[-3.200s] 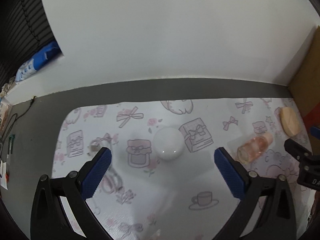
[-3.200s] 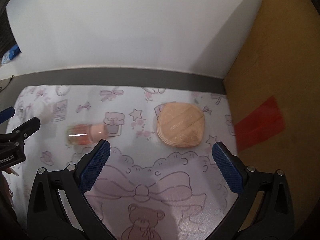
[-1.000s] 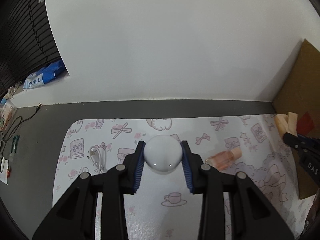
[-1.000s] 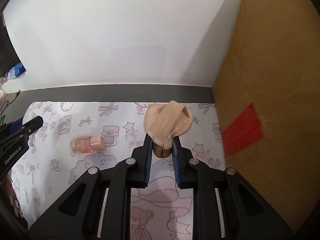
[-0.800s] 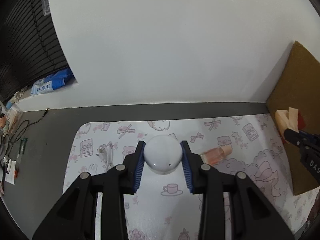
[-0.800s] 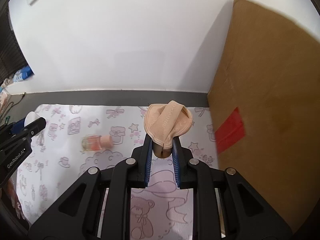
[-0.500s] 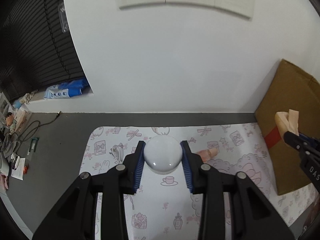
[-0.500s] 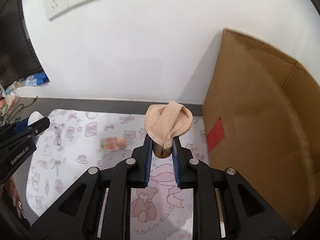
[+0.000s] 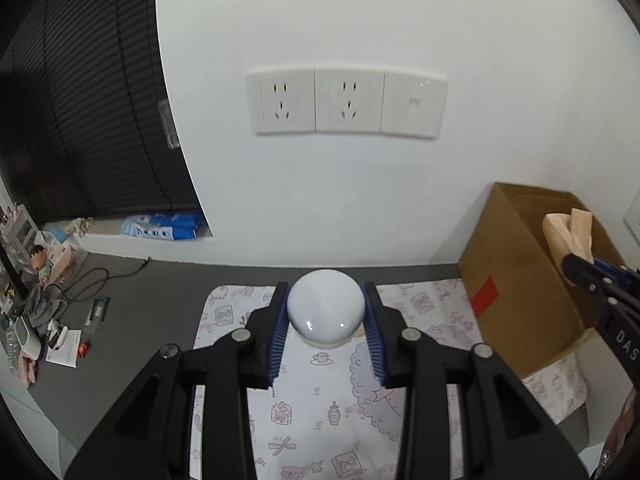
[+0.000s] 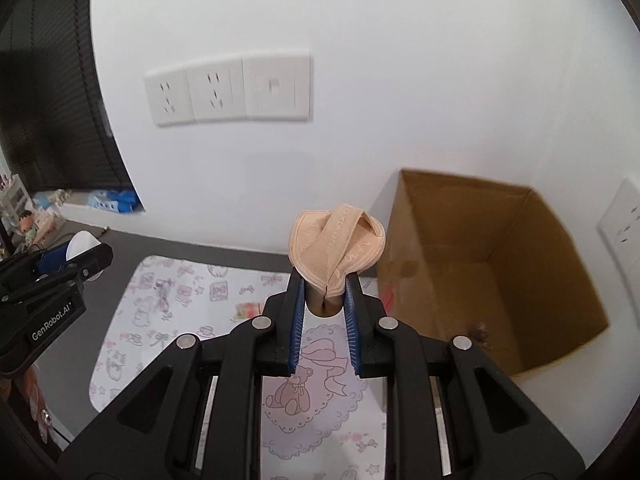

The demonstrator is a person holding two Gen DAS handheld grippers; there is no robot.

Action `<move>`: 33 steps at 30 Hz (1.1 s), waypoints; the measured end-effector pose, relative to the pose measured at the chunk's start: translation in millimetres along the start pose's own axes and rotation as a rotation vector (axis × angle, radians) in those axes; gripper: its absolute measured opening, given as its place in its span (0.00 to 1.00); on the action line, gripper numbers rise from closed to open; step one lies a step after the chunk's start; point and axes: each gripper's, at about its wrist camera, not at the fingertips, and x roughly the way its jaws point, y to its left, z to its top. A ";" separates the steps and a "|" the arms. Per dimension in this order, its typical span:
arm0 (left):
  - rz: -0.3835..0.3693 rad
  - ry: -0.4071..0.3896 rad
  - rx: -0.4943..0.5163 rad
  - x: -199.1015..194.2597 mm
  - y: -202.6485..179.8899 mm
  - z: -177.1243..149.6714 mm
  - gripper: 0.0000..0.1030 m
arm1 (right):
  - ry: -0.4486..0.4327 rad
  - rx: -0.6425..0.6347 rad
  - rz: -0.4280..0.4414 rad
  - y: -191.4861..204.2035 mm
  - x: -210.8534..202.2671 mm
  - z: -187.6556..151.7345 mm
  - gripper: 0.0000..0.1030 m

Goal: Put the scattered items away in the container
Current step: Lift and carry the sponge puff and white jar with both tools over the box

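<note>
My left gripper [image 9: 326,312] is shut on a white round dome-shaped object [image 9: 326,312] and holds it high above the patterned mat [image 9: 320,412]. My right gripper [image 10: 323,294] is shut on a folded beige powder puff [image 10: 338,246], held up beside the open cardboard box [image 10: 480,276]. The box also shows at the right in the left wrist view [image 9: 516,280], with the puff [image 9: 568,232] over it. A small pink bottle [image 10: 250,310] lies on the mat [image 10: 180,320], and a white cable [image 10: 162,290] lies further left.
A white wall with a socket panel [image 9: 346,106] is behind the mat. A dark blind [image 9: 80,100] and clutter on the grey floor [image 9: 48,320] are at the left. A small dark item [image 10: 480,330] lies inside the box.
Both grippers have risen well above the mat with their objects held. The right gripper has moved towards the box, whose open inside now shows.
</note>
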 end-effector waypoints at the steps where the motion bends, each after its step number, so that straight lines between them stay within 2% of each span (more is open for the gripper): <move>1: -0.001 -0.010 0.002 -7.8 -0.9 1.3 0.34 | -0.009 -0.003 -0.001 0.0 -9.2 2.8 0.19; 9: -0.011 -0.107 0.015 -74.1 -9.3 11.4 0.34 | -0.092 -0.016 -0.010 -0.5 -80.2 23.1 0.19; 15: -0.020 -0.171 0.019 -107.2 -10.1 18.3 0.34 | -0.146 -0.030 -0.023 1.4 -122.5 31.1 0.19; 22: -0.055 -0.199 0.036 -125.2 -8.3 17.6 0.34 | -0.172 -0.030 -0.054 6.6 -150.4 28.0 0.19; 33: -0.085 -0.188 0.060 -128.0 12.9 11.8 0.34 | -0.174 -0.007 -0.094 26.1 -162.7 21.8 0.19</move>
